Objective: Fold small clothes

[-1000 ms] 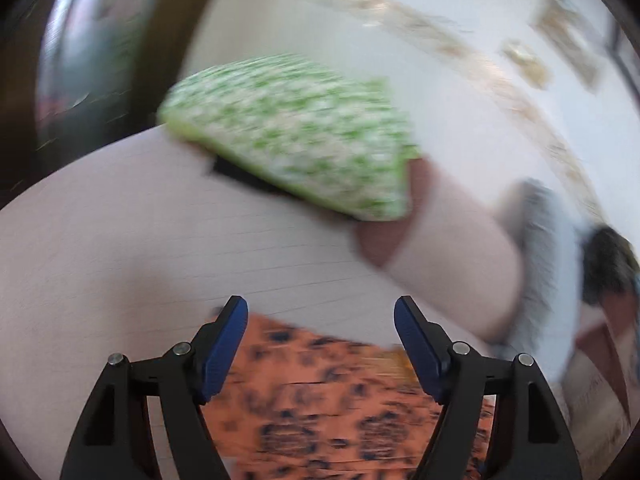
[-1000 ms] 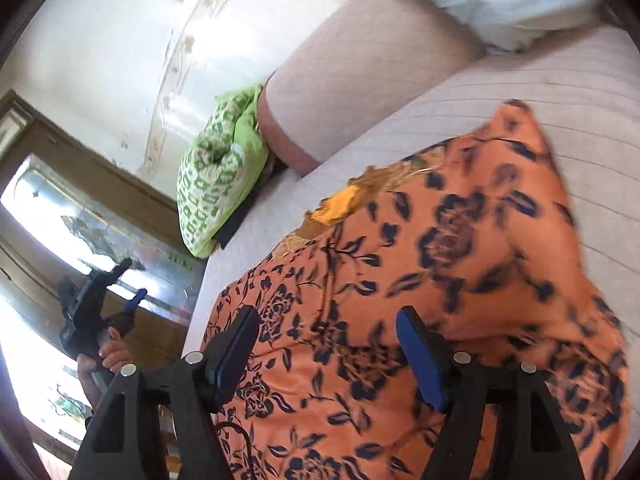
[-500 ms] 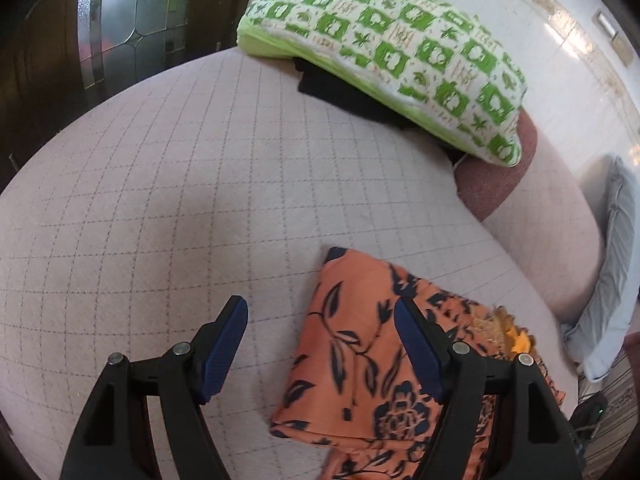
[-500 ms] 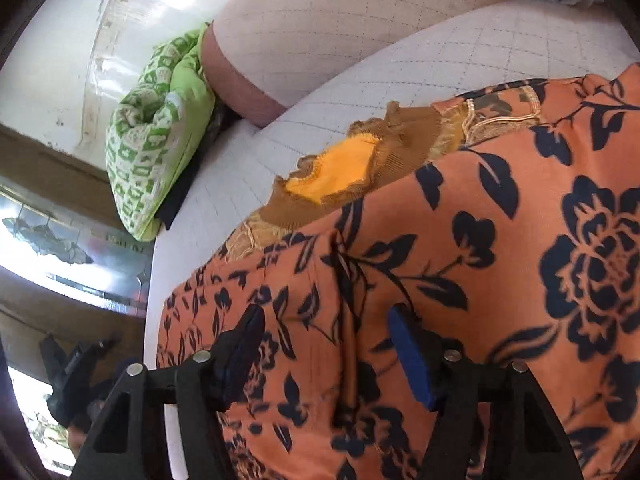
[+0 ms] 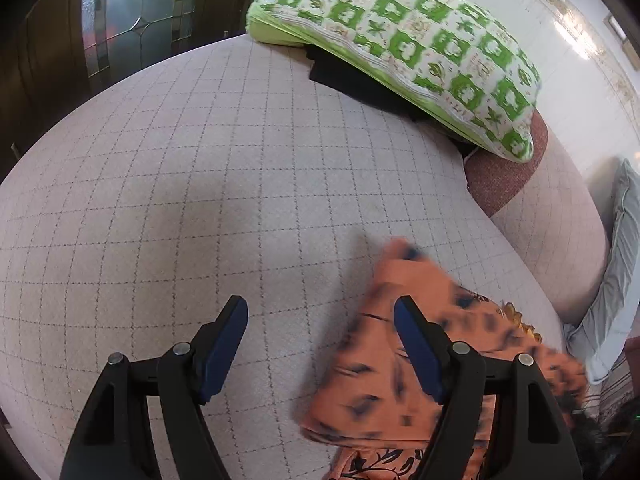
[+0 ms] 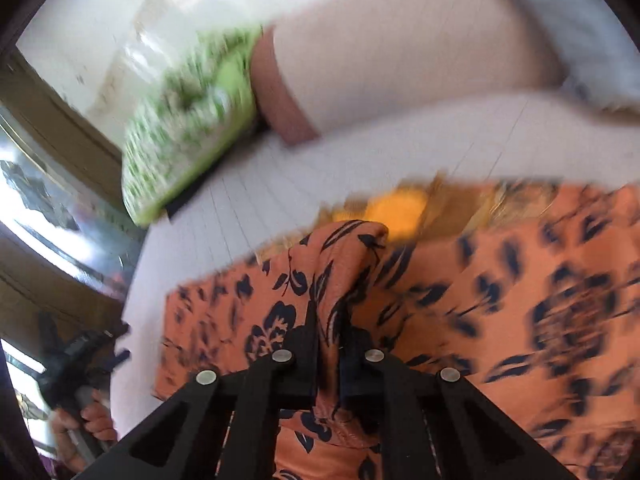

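The orange floral garment (image 6: 500,300) lay on the pale quilted bed (image 5: 240,180), near the bolster at its far side, and a ridge of the cloth stood up pinched in the right claw (image 6: 330,344), whose jaws were closed tight on the fold. It looked thin, soft and light (the sort of fabric that drapes and slides rather than holding a crease), so I judged it best taken by an edge or corner, not by the middle. The left claw (image 5: 320,344) hung wide open and empty above the bed, its right finger over the near corner of the garment (image 5: 400,360). Half a second earlier the right claw had been open over flat cloth; it had since shut and gathered it, and the right view had blurred with motion, while the left claw had barely moved. Beyond lay a green-and-white patterned pillow (image 5: 400,48) over something dark.
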{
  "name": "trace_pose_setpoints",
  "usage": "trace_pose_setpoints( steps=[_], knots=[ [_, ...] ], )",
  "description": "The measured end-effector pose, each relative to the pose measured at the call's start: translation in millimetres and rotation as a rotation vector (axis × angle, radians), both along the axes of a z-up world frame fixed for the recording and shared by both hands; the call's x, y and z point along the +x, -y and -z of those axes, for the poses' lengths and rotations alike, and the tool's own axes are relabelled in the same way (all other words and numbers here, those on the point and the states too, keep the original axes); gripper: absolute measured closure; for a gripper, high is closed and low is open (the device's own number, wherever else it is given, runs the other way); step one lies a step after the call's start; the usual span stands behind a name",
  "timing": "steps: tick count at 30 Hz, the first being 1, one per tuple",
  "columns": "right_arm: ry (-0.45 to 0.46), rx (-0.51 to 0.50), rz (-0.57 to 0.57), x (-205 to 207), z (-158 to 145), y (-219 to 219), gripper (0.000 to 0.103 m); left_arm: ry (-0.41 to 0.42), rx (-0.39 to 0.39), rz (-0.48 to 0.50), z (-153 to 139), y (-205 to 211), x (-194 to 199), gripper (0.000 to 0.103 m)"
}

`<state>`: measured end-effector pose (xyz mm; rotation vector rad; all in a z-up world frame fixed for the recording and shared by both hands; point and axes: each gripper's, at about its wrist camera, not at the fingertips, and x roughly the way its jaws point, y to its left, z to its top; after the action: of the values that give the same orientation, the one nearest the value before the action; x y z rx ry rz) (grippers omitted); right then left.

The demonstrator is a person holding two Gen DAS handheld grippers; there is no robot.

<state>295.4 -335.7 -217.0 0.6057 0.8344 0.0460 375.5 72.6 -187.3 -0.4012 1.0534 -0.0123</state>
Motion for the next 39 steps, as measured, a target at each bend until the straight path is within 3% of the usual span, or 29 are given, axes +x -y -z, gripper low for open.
trace_pose_setpoints(
  steps=[4, 6, 10, 13, 17, 20, 22, 24, 28, 31, 37, 39],
  knots=[
    [0.079, -0.105, 0.142, -41, -34, 49, 0.097, 0.002, 0.025, 0.052, 2, 23, -1, 0.027],
    [0.065, -0.133, 0.204, -53, -35, 75, 0.097, 0.003, 0.048, 0.093, 4, 42, -2, 0.027],
    [-0.016, -0.063, 0.255, -67, -7, 117, 0.097, 0.018, 0.093, 0.179, 6, 83, -7, 0.027],
    [-0.112, -0.091, 0.280, -64, 18, 121, 0.093, 0.039, 0.149, 0.267, 12, 119, -14, 0.027],
    [-0.159, 0.019, 0.360, -83, 35, 146, 0.088, 0.038, 0.226, 0.330, 25, 149, -18, 0.027],
    [-0.171, -0.016, 0.450, -99, 34, 164, 0.086, 0.008, 0.269, 0.331, 38, 152, -13, 0.027],
    [-0.103, -0.024, 0.499, -110, 27, 172, 0.083, -0.017, 0.256, 0.321, 43, 149, -10, 0.027],
    [-0.052, -0.031, 0.431, -106, 21, 164, 0.083, -0.029, 0.239, 0.314, 45, 146, -7, 0.027],
    [-0.039, -0.034, 0.260, -72, 25, 131, 0.083, -0.044, 0.262, 0.319, 54, 149, -6, 0.027],
    [-0.245, -0.006, 0.265, -47, 77, 129, 0.085, -0.059, 0.262, 0.318, 59, 151, -1, 0.024],
    [-0.143, 0.053, 0.246, -84, 60, 142, 0.085, -0.003, 0.294, 0.309, 48, 141, -15, 0.024],
    [-0.163, 0.033, 0.250, -97, 68, 143, 0.084, -0.011, 0.341, 0.338, 54, 140, -24, 0.024]
  ],
)
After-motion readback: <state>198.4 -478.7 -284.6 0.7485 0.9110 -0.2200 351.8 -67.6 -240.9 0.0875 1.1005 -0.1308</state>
